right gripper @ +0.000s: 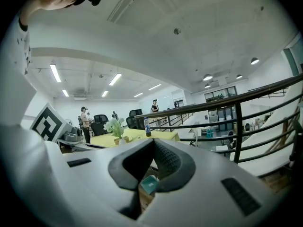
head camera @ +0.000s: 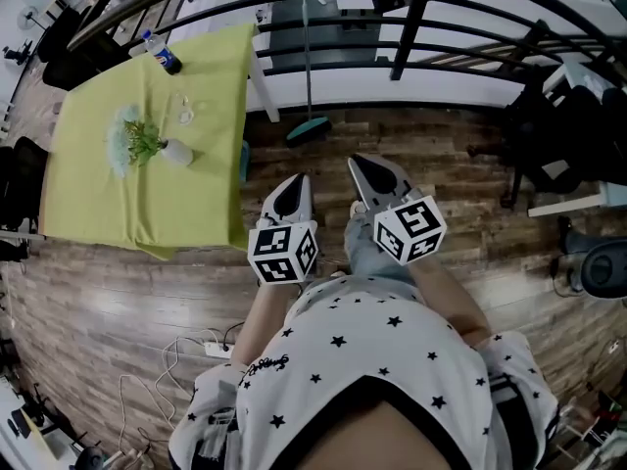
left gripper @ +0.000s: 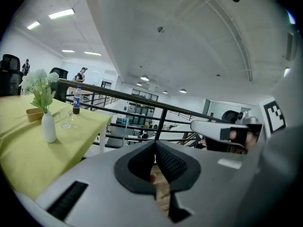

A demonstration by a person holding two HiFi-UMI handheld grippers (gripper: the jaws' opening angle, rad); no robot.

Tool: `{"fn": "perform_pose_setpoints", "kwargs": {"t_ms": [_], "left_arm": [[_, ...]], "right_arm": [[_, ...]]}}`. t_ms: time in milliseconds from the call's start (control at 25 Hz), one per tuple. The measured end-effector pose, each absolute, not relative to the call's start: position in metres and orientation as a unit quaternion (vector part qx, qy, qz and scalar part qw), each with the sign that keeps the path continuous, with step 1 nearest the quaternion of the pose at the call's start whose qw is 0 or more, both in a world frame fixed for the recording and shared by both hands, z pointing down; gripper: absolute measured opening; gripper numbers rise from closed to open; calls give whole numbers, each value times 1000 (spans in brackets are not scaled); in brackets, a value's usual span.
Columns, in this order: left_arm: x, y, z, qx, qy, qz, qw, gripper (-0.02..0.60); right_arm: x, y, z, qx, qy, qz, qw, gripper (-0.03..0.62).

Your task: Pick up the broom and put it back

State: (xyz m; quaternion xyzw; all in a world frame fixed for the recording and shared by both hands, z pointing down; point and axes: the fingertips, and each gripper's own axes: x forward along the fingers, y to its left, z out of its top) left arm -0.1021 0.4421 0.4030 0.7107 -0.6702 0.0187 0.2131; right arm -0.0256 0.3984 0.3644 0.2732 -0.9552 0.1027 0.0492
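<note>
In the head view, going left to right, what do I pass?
white vase of flowers → broom → right gripper. The left gripper is left out: it overlaps the broom.

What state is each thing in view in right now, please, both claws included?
Long-handled broom with teal head: standing upright at the black metal railing, head on the wooden floor, unheld.
Left claw: shut, empty.
Right claw: shut, empty.
White ceramic vase: upright, holding flowers.
Clear plastic bottle: upright, capped.
</note>
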Motion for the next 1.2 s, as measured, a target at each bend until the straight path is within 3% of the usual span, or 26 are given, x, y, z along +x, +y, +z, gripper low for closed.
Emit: {"fn": "perform_pose_setpoints", "kwargs": {"t_ms": [1200], "left_arm": [[-133,188,401,669,-711,8,218,12]], "right_arm": [[-62,138,364,204,-972,79,81,-6]]}}
